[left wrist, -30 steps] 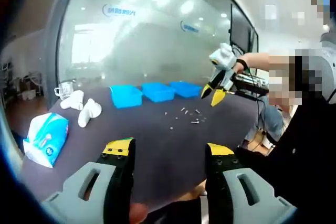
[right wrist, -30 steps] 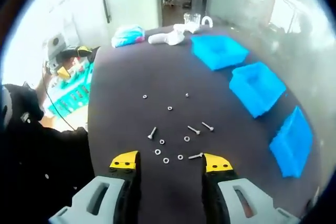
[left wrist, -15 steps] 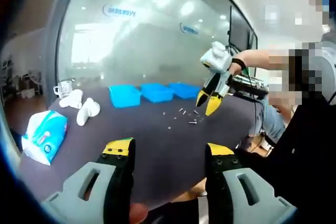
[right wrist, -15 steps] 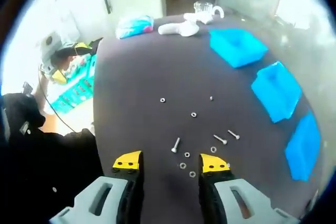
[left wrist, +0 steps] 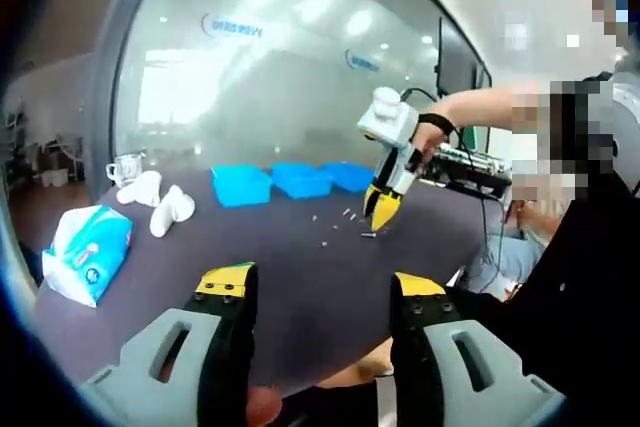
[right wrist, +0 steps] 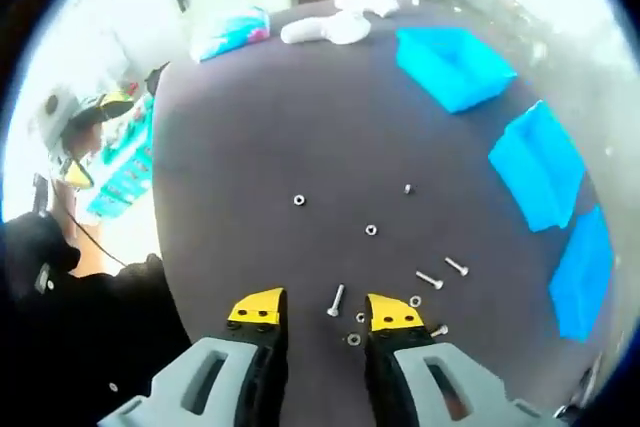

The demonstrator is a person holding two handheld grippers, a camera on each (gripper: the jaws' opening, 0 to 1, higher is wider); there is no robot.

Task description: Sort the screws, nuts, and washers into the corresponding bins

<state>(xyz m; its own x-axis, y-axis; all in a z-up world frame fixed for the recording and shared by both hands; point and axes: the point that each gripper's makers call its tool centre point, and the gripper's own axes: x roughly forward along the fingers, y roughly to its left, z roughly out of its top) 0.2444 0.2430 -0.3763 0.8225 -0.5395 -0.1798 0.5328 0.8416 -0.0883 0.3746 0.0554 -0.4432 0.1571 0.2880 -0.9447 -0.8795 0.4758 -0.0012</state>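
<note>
Screws, nuts and washers lie scattered on the dark table [right wrist: 230,147]. My right gripper [right wrist: 325,309] hangs low over them, open, with its yellow tips on either side of a screw [right wrist: 336,299]; I cannot tell whether they touch it. Small washers [right wrist: 353,338] lie just under the jaws, and two more screws [right wrist: 429,279] lie to the right. Single nuts [right wrist: 298,200] rest farther out. Three blue bins [right wrist: 455,67] [right wrist: 540,177] [right wrist: 580,272] line the right side. My left gripper [left wrist: 322,287] is open and holds nothing, far from the right gripper [left wrist: 383,209] and the bins [left wrist: 240,185].
A tissue pack [left wrist: 85,247], white rolled items [left wrist: 160,209] and a glass mug [left wrist: 122,169] sit at the far end of the table. A glass wall stands behind the bins. A person's dark sleeve lies along the near table edge [right wrist: 100,317].
The right gripper has come down closer to the hardware, and its jaws have narrowed around one screw. The left gripper has stayed where it was.
</note>
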